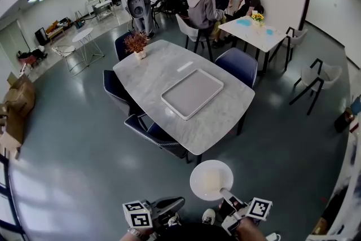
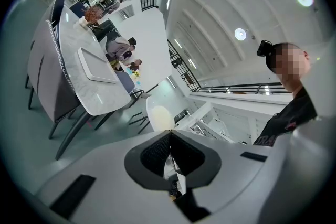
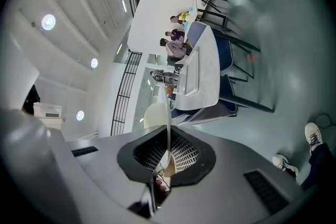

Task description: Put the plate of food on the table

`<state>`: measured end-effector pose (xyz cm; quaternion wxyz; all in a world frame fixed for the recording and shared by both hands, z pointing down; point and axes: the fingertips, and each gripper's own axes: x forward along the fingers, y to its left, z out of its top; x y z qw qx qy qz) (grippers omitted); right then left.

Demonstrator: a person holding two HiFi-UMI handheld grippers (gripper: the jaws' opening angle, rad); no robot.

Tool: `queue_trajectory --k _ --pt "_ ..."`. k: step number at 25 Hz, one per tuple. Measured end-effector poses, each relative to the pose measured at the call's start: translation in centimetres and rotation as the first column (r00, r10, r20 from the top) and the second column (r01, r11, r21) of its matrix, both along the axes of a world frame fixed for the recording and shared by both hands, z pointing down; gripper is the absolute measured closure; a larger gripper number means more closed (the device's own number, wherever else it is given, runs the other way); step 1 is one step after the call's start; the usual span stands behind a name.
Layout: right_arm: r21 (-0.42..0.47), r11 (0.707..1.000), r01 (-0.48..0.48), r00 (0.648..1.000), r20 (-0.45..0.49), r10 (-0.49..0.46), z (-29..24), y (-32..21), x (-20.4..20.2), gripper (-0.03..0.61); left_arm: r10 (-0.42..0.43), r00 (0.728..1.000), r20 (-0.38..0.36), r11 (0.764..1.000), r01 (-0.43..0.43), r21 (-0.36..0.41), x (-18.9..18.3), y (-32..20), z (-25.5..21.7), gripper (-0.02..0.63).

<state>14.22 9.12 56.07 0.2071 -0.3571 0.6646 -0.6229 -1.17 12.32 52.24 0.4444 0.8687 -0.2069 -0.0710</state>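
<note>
A white plate (image 1: 211, 179) with pale food on it hangs above the grey floor, short of the near end of the marble table (image 1: 152, 73). My right gripper (image 1: 227, 195) is shut on the plate's near rim. In the right gripper view the plate (image 3: 155, 114) runs edge-on between the jaws of the right gripper (image 3: 167, 136). My left gripper (image 1: 179, 201) hangs left of the plate, shut on nothing. Its own view shows the left gripper (image 2: 169, 134) with pads pressed together, and the plate (image 2: 159, 115) beyond. A grey tray (image 1: 192, 92) lies on the table.
Blue chairs (image 1: 159, 135) stand around the table, one at its near corner. A potted plant (image 1: 137, 43) sits at the table's far end. People sit at a second table (image 1: 252, 31) behind. My shoes (image 1: 208, 215) show on the floor below.
</note>
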Motion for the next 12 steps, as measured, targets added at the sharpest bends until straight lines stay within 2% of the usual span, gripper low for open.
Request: queue_trajectory --k 12 --pt "-0.006 0.999 0.046 0.999 -0.022 -0.046 1.1 -1.0 3.7 0.560 -0.018 1.000 0.008 1.000 0.018 -0.004 4.4 -0.4 0.7 0.609"
